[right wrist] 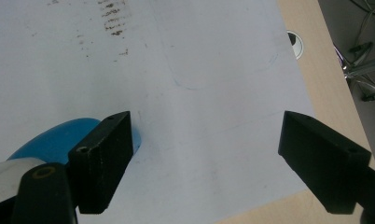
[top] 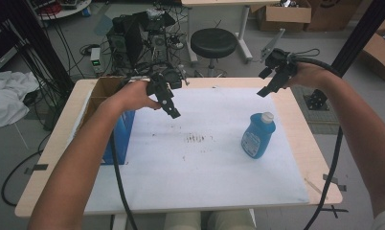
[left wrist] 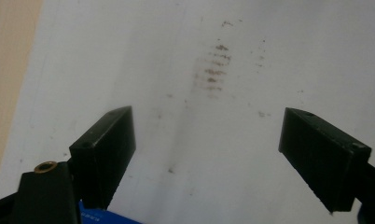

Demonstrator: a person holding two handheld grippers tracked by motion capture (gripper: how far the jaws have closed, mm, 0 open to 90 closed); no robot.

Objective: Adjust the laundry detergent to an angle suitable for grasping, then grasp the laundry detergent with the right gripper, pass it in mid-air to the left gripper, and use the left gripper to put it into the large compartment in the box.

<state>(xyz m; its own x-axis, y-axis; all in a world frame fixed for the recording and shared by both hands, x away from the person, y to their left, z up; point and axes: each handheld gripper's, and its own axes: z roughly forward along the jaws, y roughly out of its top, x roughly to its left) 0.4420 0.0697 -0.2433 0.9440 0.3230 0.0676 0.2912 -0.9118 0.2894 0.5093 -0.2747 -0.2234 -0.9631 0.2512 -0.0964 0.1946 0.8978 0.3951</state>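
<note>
A blue bottle (top: pixel 258 136) with a white cap stands upright on the white sheet (top: pixel 200 163) at the right of the table. My right gripper (top: pixel 269 81) hovers above the table's far right part, behind the bottle, open and empty. In the right gripper view the bottle (right wrist: pixel 50 142) lies low at the left, partly behind the left jaw. My left gripper (top: pixel 167 103) hangs open over the sheet's far left part. In the left gripper view its jaws stand wide apart over brown smudges (left wrist: pixel 213 70) on the sheet (left wrist: pixel 251 154).
An open cardboard box (top: pixel 100 93) with a blue side (top: pixel 118 139) stands at the table's left edge. Brown smudges (top: pixel 196 138) mark the sheet's middle. Beyond the far edge are a black stool (top: pixel 213 42), computer gear and cables (top: pixel 142 36). Black frame posts rise at both sides.
</note>
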